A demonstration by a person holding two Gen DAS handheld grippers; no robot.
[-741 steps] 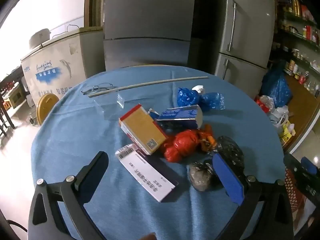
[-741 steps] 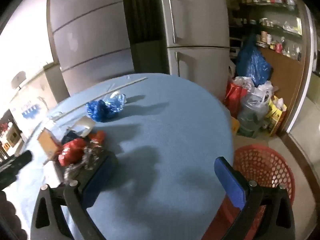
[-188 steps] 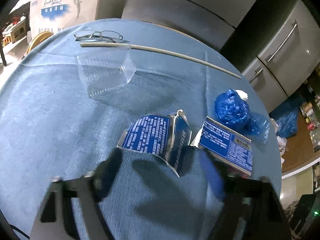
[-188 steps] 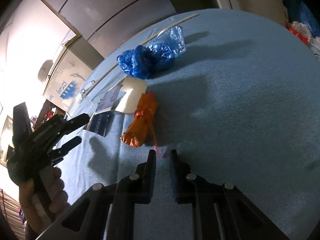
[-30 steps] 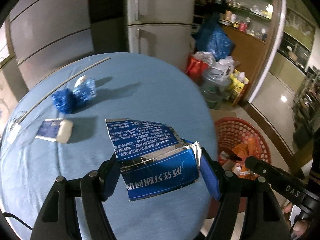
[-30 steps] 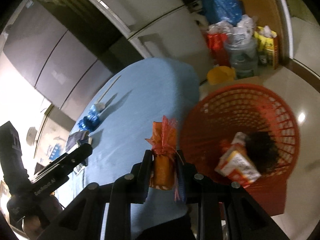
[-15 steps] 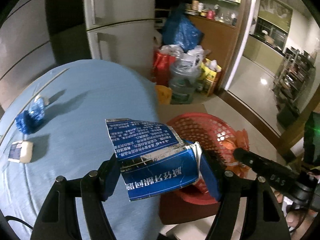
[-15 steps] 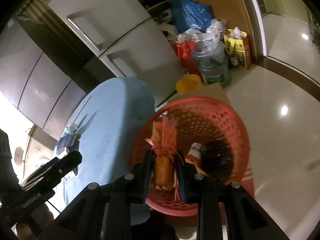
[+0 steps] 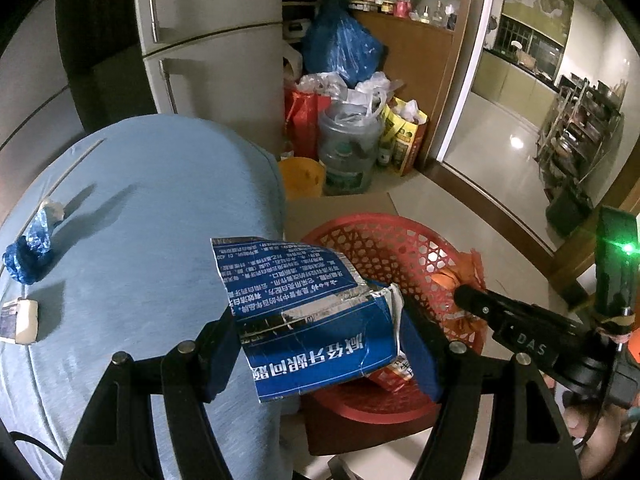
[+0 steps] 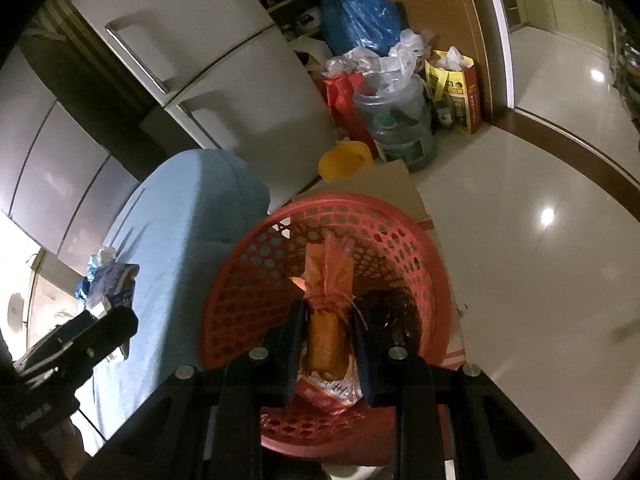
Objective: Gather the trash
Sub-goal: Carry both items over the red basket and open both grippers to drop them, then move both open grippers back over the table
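Note:
My left gripper is shut on a torn blue carton with white print, held at the table's right edge beside the red mesh basket. My right gripper is shut on an orange wrapped packet tied with red string, hanging right over the red mesh basket. In the left wrist view the right gripper shows at the right with the orange packet above the basket. A dark lump and a box lie in the basket. A crumpled blue bag and a small blue-and-white pack lie on the blue table.
The basket stands on cardboard on the floor beside the table. Behind it stand a yellow bucket, a clear water jug, red and yellow bags and a big blue bag against a fridge. Shiny tiled floor spreads to the right.
Both grippers have swung right, off the table toward the basket. The orange packet went from above the table's edge to over the basket; the blue carton now hangs at the table's edge.

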